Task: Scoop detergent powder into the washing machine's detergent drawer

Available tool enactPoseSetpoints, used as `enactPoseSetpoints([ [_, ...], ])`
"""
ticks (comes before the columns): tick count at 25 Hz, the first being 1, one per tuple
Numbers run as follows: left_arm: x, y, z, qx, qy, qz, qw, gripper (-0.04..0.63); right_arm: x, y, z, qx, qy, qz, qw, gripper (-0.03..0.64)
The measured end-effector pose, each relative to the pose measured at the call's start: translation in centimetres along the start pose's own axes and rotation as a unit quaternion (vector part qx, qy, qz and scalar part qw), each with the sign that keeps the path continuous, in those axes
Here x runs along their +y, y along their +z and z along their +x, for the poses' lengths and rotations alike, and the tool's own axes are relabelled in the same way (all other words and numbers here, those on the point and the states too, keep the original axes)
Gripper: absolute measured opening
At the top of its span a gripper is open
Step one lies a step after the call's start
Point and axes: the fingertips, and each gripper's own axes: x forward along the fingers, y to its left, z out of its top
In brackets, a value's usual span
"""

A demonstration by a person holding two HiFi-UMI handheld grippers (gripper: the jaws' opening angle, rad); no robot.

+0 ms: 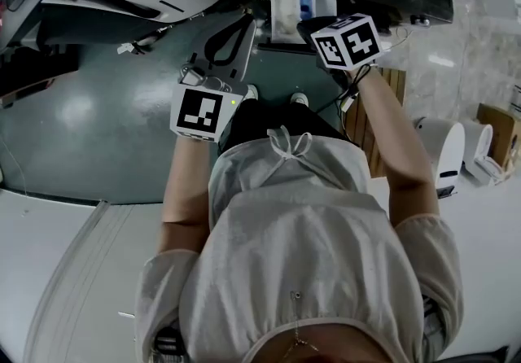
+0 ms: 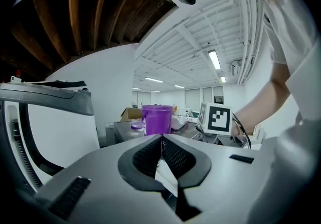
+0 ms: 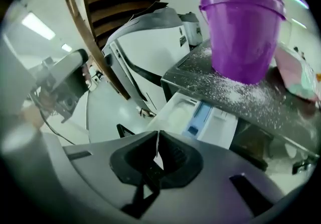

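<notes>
Atop the machine (image 3: 220, 92), purple bucket (image 3: 243, 32), contents unseen.

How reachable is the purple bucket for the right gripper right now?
Probably reachable: the purple bucket stands on the powder-strewn machine top ahead of the right gripper, with nothing between them. Its jaws are shut, so they would need opening first.

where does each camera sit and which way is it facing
Head view: on the person's head, facing steeply down; torso, left gripper and right gripper show.
Left gripper view: along its shut jaws toward the purple bucket; the person's right arm shows.
Right gripper view: along its shut jaws toward the detergent drawer.
Both gripper views share the purple bucket.
</notes>
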Motion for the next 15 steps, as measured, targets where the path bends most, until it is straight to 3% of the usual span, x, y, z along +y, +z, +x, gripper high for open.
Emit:
enactPoseSetpoints([
  [4, 0.4, 0.0, -0.1, -0.001, 0.003, 0.003, 1.0, 0.023, 0.6, 0.1, 0.7, 0.018, -0.029, -0.075, 0.997, 0.014],
  [10, 0.8, -0.6, -1.0, 0.006, 0.009, 0.002, 0.9999, 0.023, 0.6, 0.2, 1.0, 0.023, -0.069, -0.145, 0.987, 0.014],
  [15, 1.0, -0.3, -1.3, -0.033, 0.01, 0.019, 0.9992, 0.023, 1.3, 0.4, 0.7, 0.024, -0.103, -0.194, 0.975, 0.014],
])
